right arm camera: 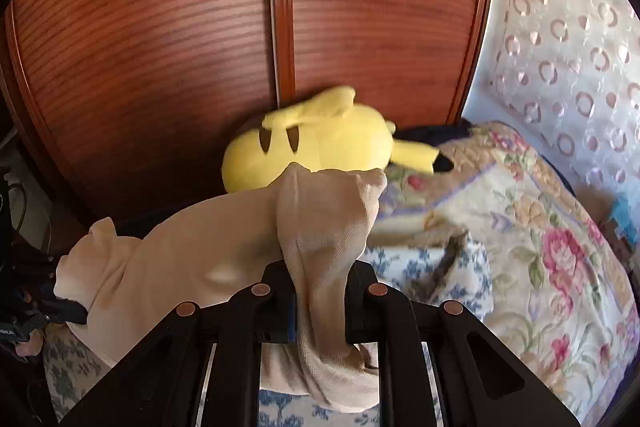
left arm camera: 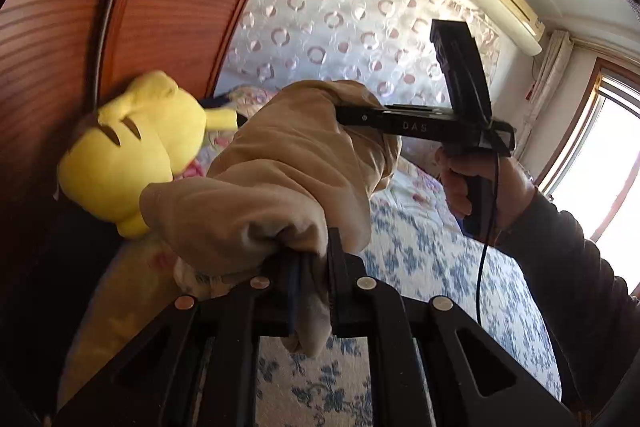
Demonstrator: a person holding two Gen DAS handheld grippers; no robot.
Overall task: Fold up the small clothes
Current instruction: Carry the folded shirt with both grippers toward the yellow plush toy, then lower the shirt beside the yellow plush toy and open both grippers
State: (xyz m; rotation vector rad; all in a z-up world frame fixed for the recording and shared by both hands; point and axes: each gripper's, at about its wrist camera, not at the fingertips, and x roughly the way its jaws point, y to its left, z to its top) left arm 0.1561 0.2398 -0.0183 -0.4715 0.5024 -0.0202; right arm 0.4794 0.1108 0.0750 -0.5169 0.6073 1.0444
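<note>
Evidently the beige garment (left arm camera: 280, 171) was hung clear above the bed (left arm camera: 432, 259), stretched between both tools so it could be straightened before folding. Nearer the yellow plush toy (left arm camera: 132, 147), the left claw (left arm camera: 310, 269) was clenched on one end; the right claw (right arm camera: 320, 291), farther from the toy, pinched the other.
</note>
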